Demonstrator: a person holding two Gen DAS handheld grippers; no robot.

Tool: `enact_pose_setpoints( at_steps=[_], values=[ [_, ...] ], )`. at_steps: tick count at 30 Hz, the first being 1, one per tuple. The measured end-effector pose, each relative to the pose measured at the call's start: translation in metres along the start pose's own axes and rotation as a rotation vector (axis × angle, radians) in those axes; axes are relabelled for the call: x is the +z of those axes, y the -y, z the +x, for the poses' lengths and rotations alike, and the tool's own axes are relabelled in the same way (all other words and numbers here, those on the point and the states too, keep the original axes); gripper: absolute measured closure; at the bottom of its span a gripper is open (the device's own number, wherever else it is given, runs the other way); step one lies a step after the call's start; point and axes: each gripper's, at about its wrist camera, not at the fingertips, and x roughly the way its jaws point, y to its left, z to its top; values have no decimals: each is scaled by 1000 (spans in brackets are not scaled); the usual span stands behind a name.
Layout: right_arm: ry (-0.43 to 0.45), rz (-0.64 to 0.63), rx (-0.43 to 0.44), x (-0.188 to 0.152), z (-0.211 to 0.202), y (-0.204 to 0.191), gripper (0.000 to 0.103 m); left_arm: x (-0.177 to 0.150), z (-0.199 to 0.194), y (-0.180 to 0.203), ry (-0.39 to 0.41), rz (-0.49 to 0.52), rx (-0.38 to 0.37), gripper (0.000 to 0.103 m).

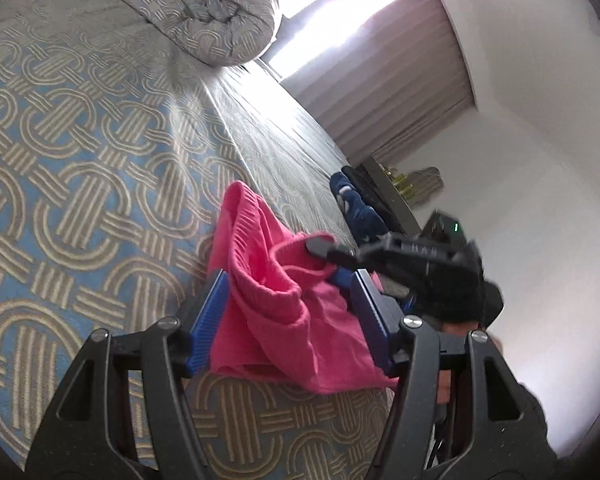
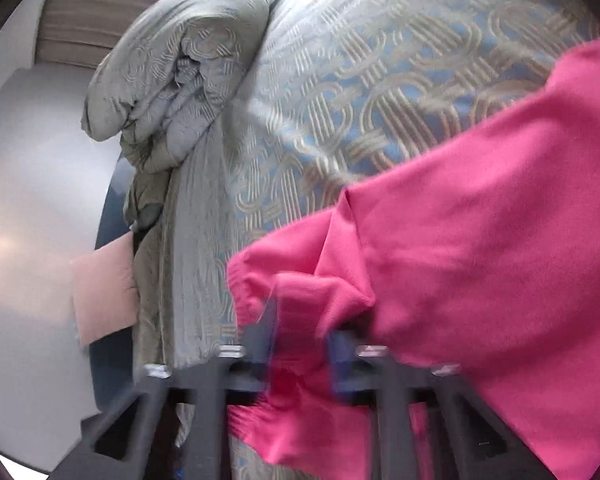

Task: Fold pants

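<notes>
Bright pink pants (image 1: 284, 304) lie bunched on the patterned bed cover (image 1: 80, 168). My left gripper (image 1: 292, 312) is low over them, its blue pads wide apart, with a loose fold of the cloth lying between them. In the left wrist view my right gripper (image 1: 318, 246) reaches in from the right, held by a gloved hand (image 1: 448, 292), and its tips are pinched on the pants' ribbed edge. The right wrist view is blurred. There the pink pants (image 2: 480, 240) fill the right side, and the elastic waistband sits squeezed between the narrow fingers of the right gripper (image 2: 302, 328).
A rolled duvet (image 1: 204, 12) (image 2: 180, 68) lies at the far end of the bed. A blue garment (image 1: 356, 208) rests near the bed's edge beside a dark shelf (image 1: 388, 188). A curtain (image 1: 380, 92) hangs beyond, and a pale pink pillow (image 2: 104, 292) lies off the bedside.
</notes>
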Motion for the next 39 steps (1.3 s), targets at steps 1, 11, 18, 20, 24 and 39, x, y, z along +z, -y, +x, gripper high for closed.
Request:
enact_pose_setpoints(
  at_steps=[1,11,18,20,24,39],
  values=[
    [-1,-21,-13,0,0,-7,85,0,1,2,-6,8,-2,40],
    [-99,-174,-180,24,43,-69,85,-7,22,13,-85,108,232,40],
    [-182,-184,-187,26,73,-66,51,-20,22,-11,-125,15,351,43],
    [-169,-193,-162,26,65,-73,44,-21,17,-6,-128,20,354,43],
    [-126,-239,-33,20,29,-91,43,-10,-6,10,-59,15,328,44],
    [266,-187,-205,26,-121,19,96,27,79,76,-86,257,343,94]
  ],
)
